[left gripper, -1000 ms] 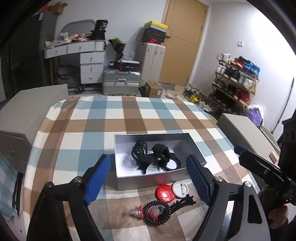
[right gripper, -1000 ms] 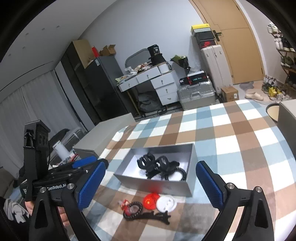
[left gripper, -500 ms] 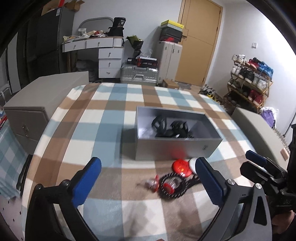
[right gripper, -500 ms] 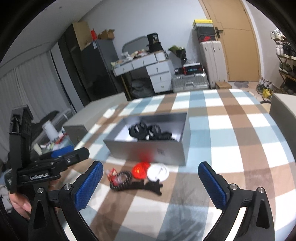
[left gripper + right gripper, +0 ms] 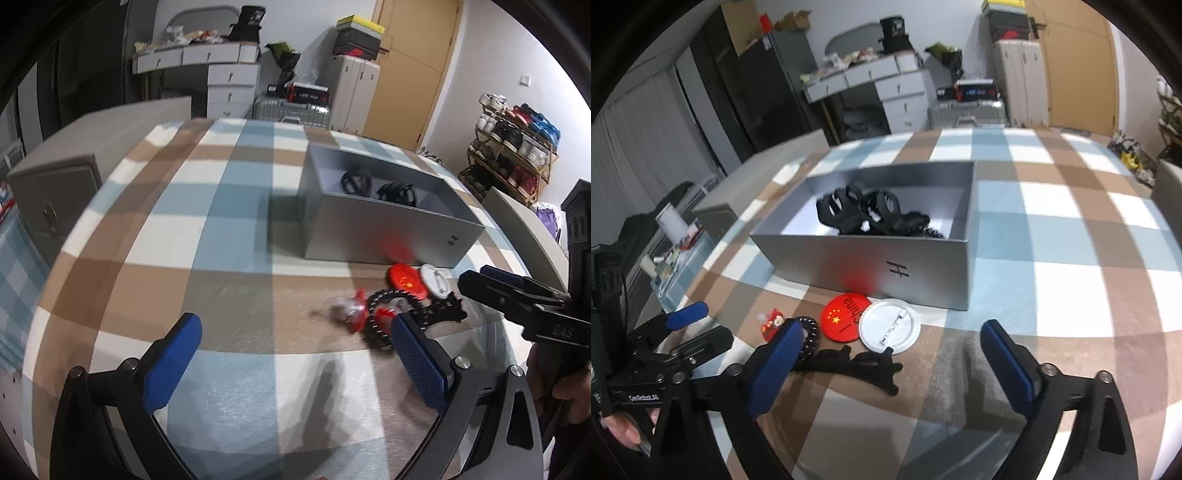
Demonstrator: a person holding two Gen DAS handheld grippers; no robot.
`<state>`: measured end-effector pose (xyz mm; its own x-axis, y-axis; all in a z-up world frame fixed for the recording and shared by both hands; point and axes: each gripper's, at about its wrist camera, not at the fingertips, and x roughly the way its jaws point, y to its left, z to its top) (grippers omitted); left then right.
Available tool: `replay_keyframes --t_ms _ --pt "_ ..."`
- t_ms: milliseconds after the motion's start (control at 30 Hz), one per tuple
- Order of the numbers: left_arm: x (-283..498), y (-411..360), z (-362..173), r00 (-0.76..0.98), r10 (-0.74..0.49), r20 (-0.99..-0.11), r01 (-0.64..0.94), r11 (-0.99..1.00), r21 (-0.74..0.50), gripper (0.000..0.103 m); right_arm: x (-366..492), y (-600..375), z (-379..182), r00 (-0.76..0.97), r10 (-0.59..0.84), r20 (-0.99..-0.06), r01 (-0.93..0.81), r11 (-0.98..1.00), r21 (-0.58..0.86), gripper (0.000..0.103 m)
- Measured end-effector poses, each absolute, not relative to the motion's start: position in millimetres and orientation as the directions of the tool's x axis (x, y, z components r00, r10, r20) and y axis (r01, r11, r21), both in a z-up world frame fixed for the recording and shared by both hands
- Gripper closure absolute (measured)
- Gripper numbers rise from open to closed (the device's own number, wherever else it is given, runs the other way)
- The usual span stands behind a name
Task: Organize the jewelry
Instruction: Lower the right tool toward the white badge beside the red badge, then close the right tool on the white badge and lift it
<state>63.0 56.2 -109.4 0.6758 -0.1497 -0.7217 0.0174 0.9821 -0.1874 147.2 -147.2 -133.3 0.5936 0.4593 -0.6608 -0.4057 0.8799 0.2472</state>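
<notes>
Fingers [image 5: 775, 365] of the right gripper [image 5: 890, 363] standing apart and closing, gripping nothing; left gripper [image 5: 295, 354] gaping empty. Loose pieces lying before the grey box [image 5: 923, 273]: black hair clip [image 5: 864, 365], red badge [image 5: 844, 317], white badge [image 5: 890, 325]. Risk: closing pads are crowding neighbours, scattering them.

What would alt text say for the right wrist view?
The right gripper, closing on nothing, hangs over loose pieces on a checked tablecloth: red badge, white badge, black hair clip. Behind, a grey box holds black claw clips.

Soft, even indoor light, heavy fisheye bending with dark corners, and motion blur smears the left view.
</notes>
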Motion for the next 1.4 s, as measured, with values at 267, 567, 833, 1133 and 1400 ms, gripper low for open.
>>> replay_keyframes --t_ms 267,567,833,1133,1400 --pt "58.3 55.2 -109.8 0.655 -0.223 -0.722 0.065 0.968 -0.240 0.003 157.0 -135.9 -144.5 0.567 0.438 -0.698 -0.423 0.881 0.210 0.019" --pt "61.7 56.5 -111.6 0.645 -0.263 -0.717 0.090 0.958 -0.271 0.003 155.4 -120.3 -144.6 0.578 0.375 -0.725 -0.452 0.887 0.098 0.039" --pt "61.7 58.6 -111.2 0.647 -0.276 -0.711 0.090 0.953 -0.288 0.003 149.9 -111.4 -144.1 0.571 0.380 -0.727 -0.486 0.871 0.073 0.063" --pt "61.4 61.4 -111.1 0.645 -0.284 -0.709 0.083 0.949 -0.305 0.003 148.5 -116.4 -139.7 0.576 0.417 -0.704 -0.473 0.872 0.129 0.079" --pt "62.8 61.2 -111.8 0.641 -0.284 -0.713 0.081 0.949 -0.305 0.003 148.0 -122.0 -136.9 0.573 0.440 -0.691 -0.463 0.870 0.170 0.082"
